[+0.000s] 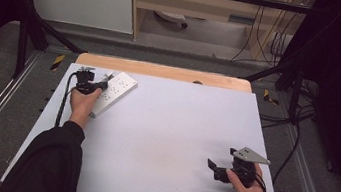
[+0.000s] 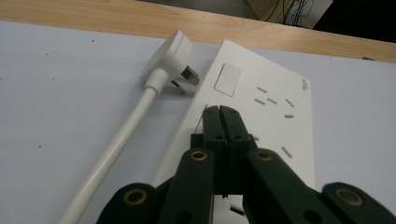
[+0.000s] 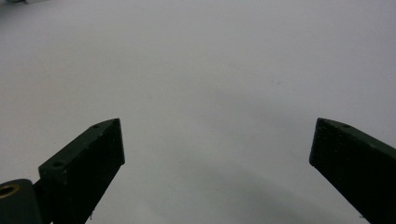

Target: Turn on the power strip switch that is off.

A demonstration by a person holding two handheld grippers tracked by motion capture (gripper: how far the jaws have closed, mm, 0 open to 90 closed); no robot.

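High view: left gripper [image 1: 102, 85] sits at far left of the white table [image 1: 169, 126], over the white power strip [image 1: 117, 91], which lies diagonally near the table's far-left corner. Right gripper [image 1: 213, 166] rests near the right front edge, well apart from the strip, w/ grey three-cornered plate on top.

Left gripper view: jaws pressed together, nothing between them, tips over the strip's face [image 2: 261, 121] just below its switch [image 2: 227, 80]. White plug [image 2: 173, 51] & its cable [image 2: 112, 149] lie just left of the strip, prongs toward it.

Right gripper view: jaws wide apart, nothing between, bare table surface [image 3: 210, 84] ahead.
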